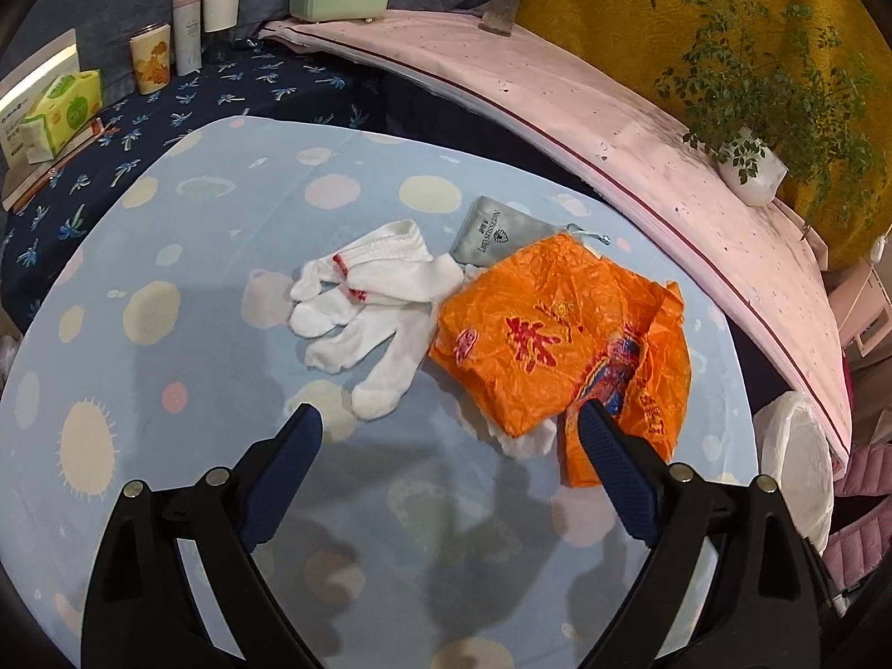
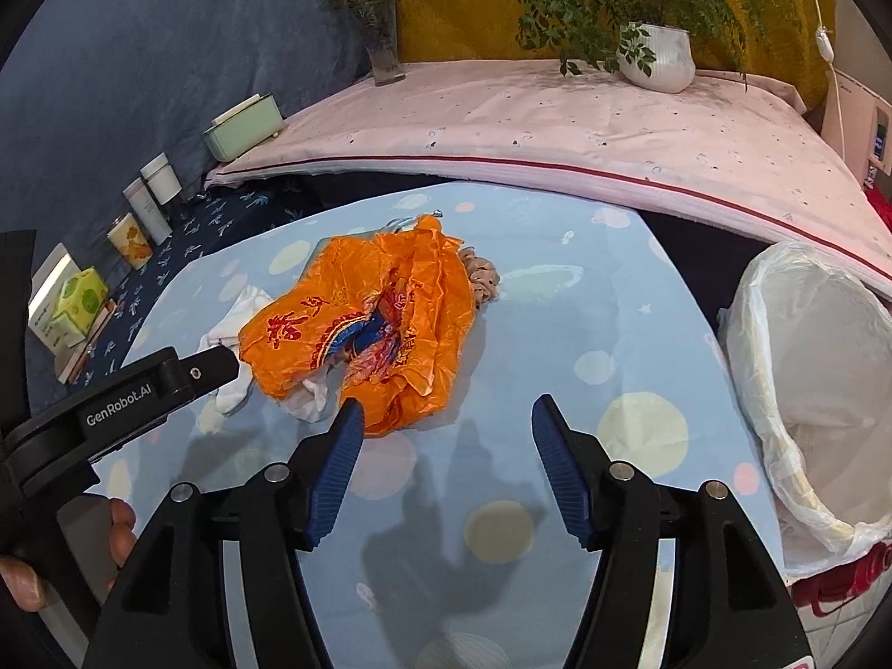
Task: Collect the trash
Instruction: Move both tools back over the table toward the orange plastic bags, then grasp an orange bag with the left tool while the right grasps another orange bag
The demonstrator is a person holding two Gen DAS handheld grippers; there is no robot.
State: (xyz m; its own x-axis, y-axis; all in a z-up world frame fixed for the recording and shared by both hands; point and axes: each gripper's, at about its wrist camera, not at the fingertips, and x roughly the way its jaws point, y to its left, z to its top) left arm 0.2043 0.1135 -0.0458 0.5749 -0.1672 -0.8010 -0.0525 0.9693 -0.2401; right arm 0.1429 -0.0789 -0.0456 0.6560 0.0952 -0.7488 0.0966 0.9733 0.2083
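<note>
Trash lies heaped mid-table: a crumpled orange plastic bag rests on the spotted blue tablecloth, overlapping white gloves at its 9 o'clock and a grey pouch at 12 o'clock. The left gripper hovers with jaws spread wide, its right finger over the bag's edge. The right gripper is likewise spread and empty, the bag at its 11 o'clock, a lined bin at 3 o'clock.

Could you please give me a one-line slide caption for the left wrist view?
Open left gripper hovers over a dotted blue tablecloth, approaching a crumpled orange plastic bag beside white gloves.
</note>
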